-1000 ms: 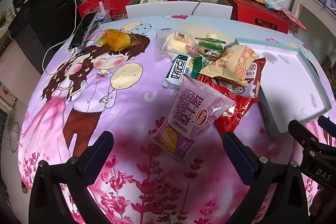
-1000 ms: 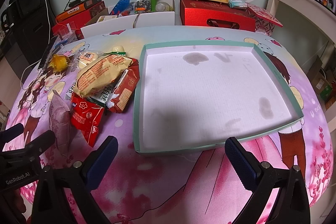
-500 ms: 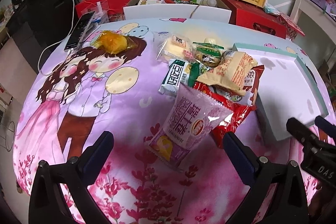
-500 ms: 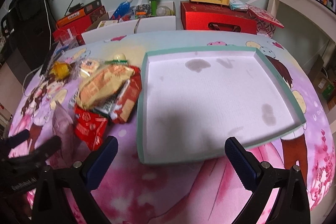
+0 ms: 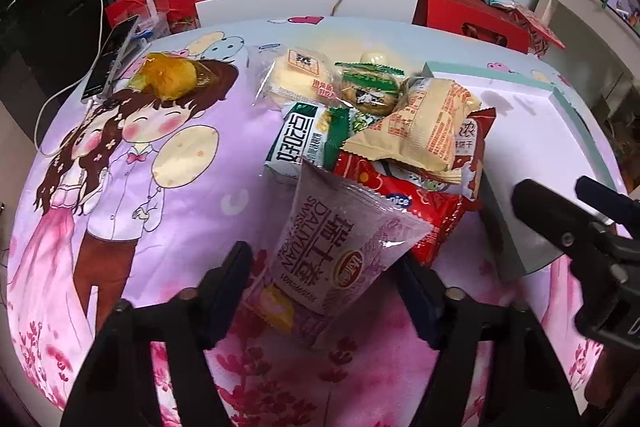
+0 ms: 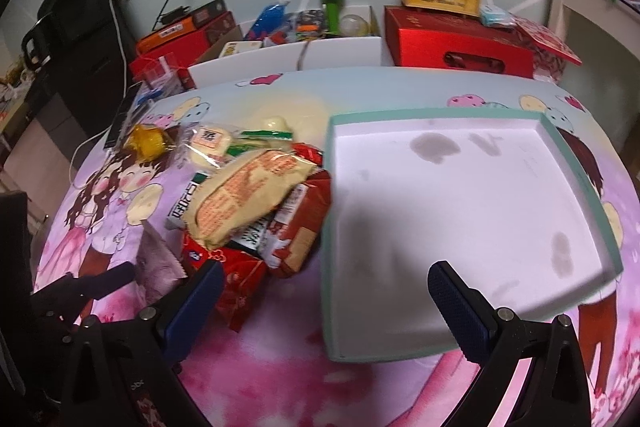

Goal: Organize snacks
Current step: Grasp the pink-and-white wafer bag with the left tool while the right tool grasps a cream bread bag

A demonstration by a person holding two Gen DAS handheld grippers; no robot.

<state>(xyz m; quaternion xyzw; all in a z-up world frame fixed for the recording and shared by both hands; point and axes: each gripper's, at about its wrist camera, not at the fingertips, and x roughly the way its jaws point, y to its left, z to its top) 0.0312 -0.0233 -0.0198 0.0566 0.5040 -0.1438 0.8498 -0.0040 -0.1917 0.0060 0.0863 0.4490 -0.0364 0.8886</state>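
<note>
while closing, left gripper (image 5: pixel 320 279) straddles the near end of the purple swiss roll packet (image 5: pixel 340 247), jaws either side of it, pads not yet seen pressing on the film. lies on the cartoon-print cloth of the counter (image 5: pixel 188 195), far end propped on the red snack bag (image 5: pixel 416 211) at the front of the snack pile, just left of the teal-rimmed box lid (image 6: pixel 334 227), which holds nothing. probably light and puffy: air-filled crinkly film over a soft cake, so likely to slide between the pads and to crush if clamped hard. best taken across the body near the printed logo, or by the flat crimped seam at the end, with only enough squeeze to stop slipping. right gripper (image 6: pixel 324 299) hangs over the near left corner of the lid, jaws wide apart and nothing between them. beige bread packet (image 5: pixel 420 131) tops the pile and may shift when the purple one lifts.
</note>
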